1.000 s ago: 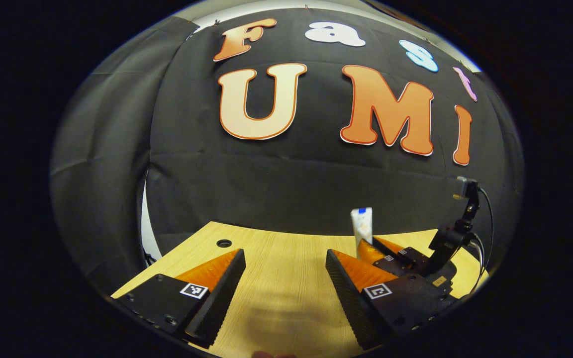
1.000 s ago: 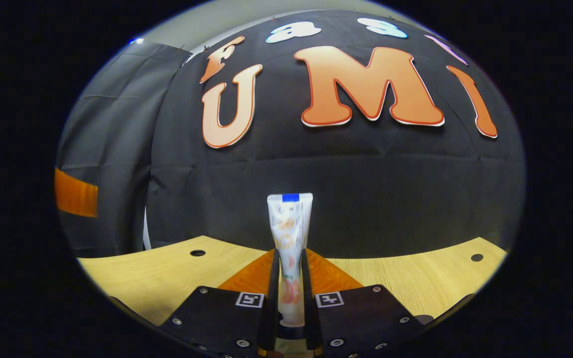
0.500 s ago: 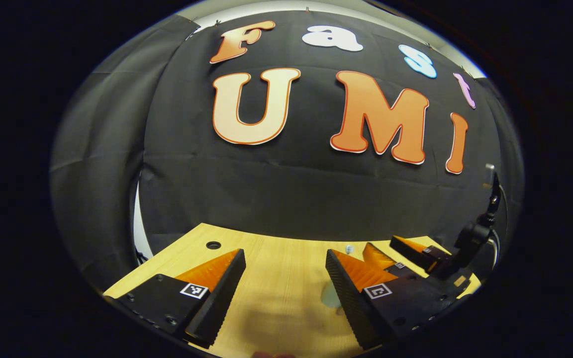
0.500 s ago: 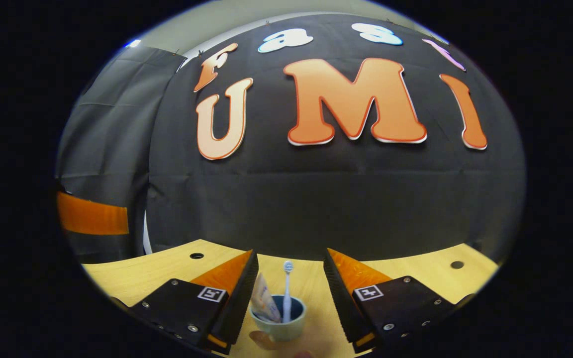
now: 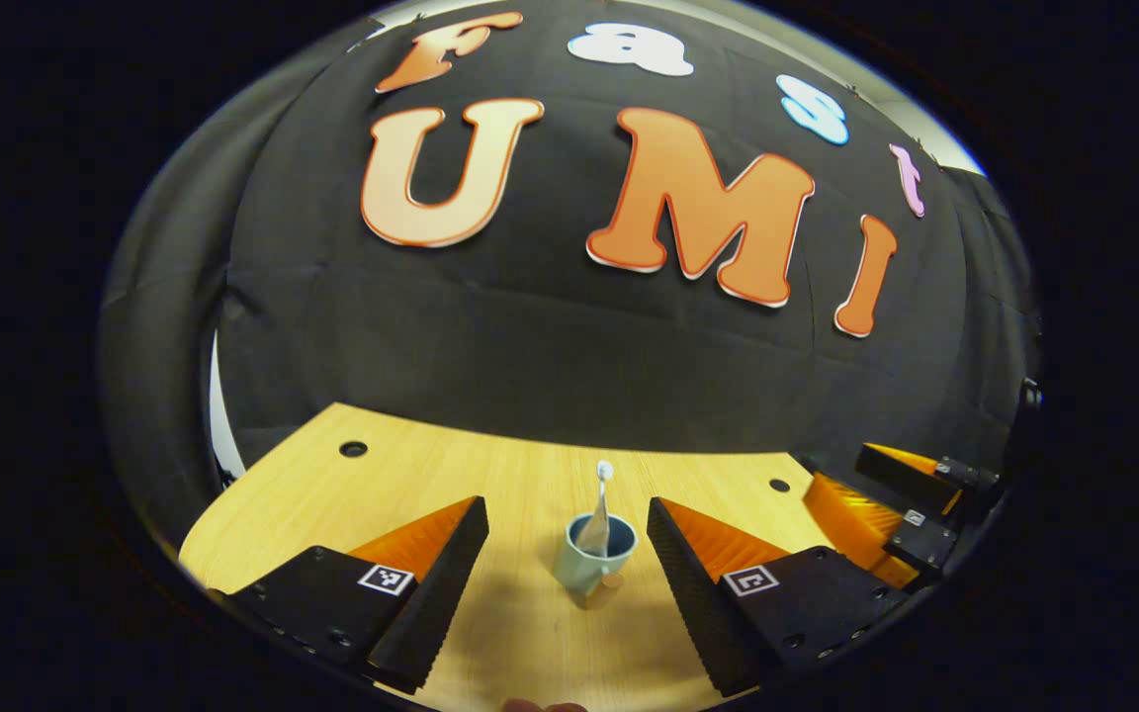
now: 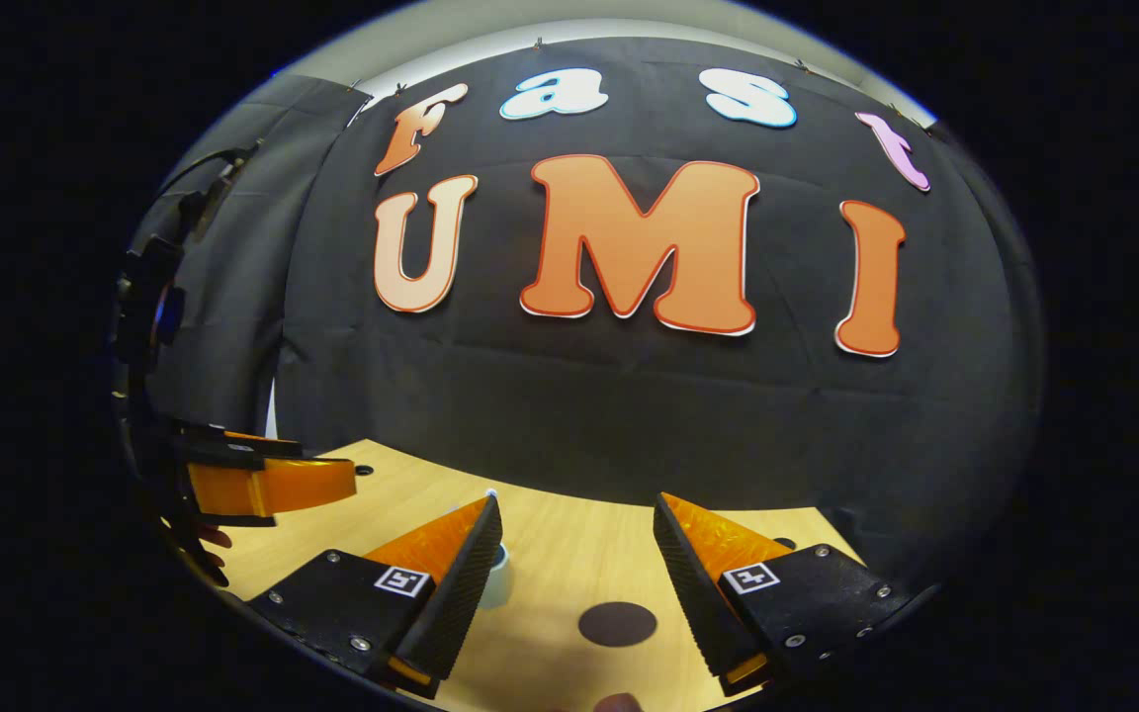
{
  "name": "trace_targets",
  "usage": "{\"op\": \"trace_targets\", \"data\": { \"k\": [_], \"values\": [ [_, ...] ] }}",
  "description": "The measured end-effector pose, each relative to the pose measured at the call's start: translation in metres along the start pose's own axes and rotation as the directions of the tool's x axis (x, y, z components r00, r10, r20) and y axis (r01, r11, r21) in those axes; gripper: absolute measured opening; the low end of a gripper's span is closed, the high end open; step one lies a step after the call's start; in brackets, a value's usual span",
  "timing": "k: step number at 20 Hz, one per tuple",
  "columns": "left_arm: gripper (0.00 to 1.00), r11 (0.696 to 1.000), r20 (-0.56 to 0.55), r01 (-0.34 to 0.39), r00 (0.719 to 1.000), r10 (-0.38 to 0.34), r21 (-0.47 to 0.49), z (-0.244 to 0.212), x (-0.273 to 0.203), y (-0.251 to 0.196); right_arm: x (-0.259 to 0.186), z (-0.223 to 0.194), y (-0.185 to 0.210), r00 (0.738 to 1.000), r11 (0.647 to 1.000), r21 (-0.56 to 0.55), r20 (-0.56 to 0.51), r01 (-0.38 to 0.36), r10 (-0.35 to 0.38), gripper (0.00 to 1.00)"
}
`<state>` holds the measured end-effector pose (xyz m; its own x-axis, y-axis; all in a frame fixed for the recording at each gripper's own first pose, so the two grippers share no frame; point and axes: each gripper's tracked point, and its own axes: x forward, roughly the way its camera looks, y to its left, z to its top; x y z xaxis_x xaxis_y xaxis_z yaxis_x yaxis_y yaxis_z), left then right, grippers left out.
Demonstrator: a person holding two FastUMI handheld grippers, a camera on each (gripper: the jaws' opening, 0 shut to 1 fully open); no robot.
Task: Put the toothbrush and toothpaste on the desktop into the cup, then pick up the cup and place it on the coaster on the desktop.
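A pale green cup point(image 5: 597, 564) stands on the wooden desktop point(image 5: 411, 485), just ahead of and between the fingers of my left gripper point(image 5: 565, 506), which is open and apart from it. The white toothbrush point(image 5: 604, 471) and the toothpaste tube point(image 5: 593, 532) stand inside the cup. My right gripper point(image 6: 577, 504) is open and holds nothing. In the right gripper view the cup point(image 6: 500, 585) peeks out from behind its left finger. A dark round coaster point(image 6: 617, 624) lies on the desktop between its fingers, to the right of the cup.
The other gripper point(image 5: 886, 504) shows open at the far right of the left gripper view. A hand point(image 6: 204, 542) holds the left gripper point(image 6: 263, 485) at the left of the right gripper view. Small round holes point(image 5: 353, 448) point(image 5: 778, 486) sit in the desktop near the black cloth wall.
My right gripper let go of the toothpaste into the cup, opened and drew away to the right, over the coaster. My left gripper swung until the cup stood between its fingers.
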<state>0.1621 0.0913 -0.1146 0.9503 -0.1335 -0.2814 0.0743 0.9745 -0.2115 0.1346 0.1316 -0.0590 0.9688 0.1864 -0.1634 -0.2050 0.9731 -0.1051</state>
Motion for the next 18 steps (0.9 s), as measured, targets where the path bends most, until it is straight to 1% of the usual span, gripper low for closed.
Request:
{"op": "trace_targets", "data": {
  "k": [2,3,4,5,7,10,13,15,17,18],
  "values": [
    [0.97,1.000,-0.116,0.005,0.993,-0.005,0.002,-0.012,0.016,-0.009,-0.020,-0.010,-0.015,0.997,0.999,-0.022,-0.067,0.026,-0.028,0.94],
    [0.97,1.000,-0.175,0.006,0.984,-0.006,-0.003,-0.021,0.022,-0.011,-0.030,-0.013,-0.025,0.994,0.998,-0.034,-0.094,0.044,-0.047,0.94],
    [0.98,1.000,-0.243,0.011,0.970,-0.013,-0.010,-0.031,0.028,-0.013,-0.042,-0.015,-0.033,0.992,0.998,-0.042,-0.111,0.055,-0.060,0.94],
    [0.97,1.000,-0.307,0.023,0.951,-0.027,-0.016,-0.040,0.032,-0.015,-0.053,-0.014,-0.040,0.991,0.997,-0.040,-0.118,0.064,-0.069,0.94],
    [0.98,1.000,-0.435,0.021,0.900,-0.024,-0.013,-0.056,0.039,-0.015,-0.075,-0.026,-0.055,0.988,0.995,-0.044,-0.128,0.085,-0.090,0.94],
    [0.98,1.000,-0.568,0.003,0.823,-0.016,-0.025,-0.072,0.048,-0.015,-0.099,-0.038,-0.070,0.983,0.993,-0.051,-0.147,0.108,-0.114,0.94],
    [0.98,1.000,-0.622,-0.009,0.783,0.007,0.000,-0.081,0.058,-0.011,-0.109,-0.045,-0.080,0.976,0.990,-0.052,-0.167,0.131,-0.138,0.94],
    [0.98,1.000,-0.653,-0.014,0.757,0.011,0.001,-0.098,0.068,-0.010,-0.111,-0.048,-0.082,0.973,0.989,-0.056,-0.177,0.140,-0.148,0.94],
    [0.97,1.000,-0.674,-0.016,0.738,0.008,-0.006,-0.108,0.073,-0.010,-0.111,-0.048,-0.082,0.972,0.988,-0.056,-0.179,0.144,-0.152,0.94],
    [0.90,1.000,-0.679,-0.017,0.734,0.007,-0.009,-0.112,0.077,-0.011,-0.109,-0.048,-0.081,0.972,0.988,-0.056,-0.178,0.146,-0.154,0.94]
  ]
}}
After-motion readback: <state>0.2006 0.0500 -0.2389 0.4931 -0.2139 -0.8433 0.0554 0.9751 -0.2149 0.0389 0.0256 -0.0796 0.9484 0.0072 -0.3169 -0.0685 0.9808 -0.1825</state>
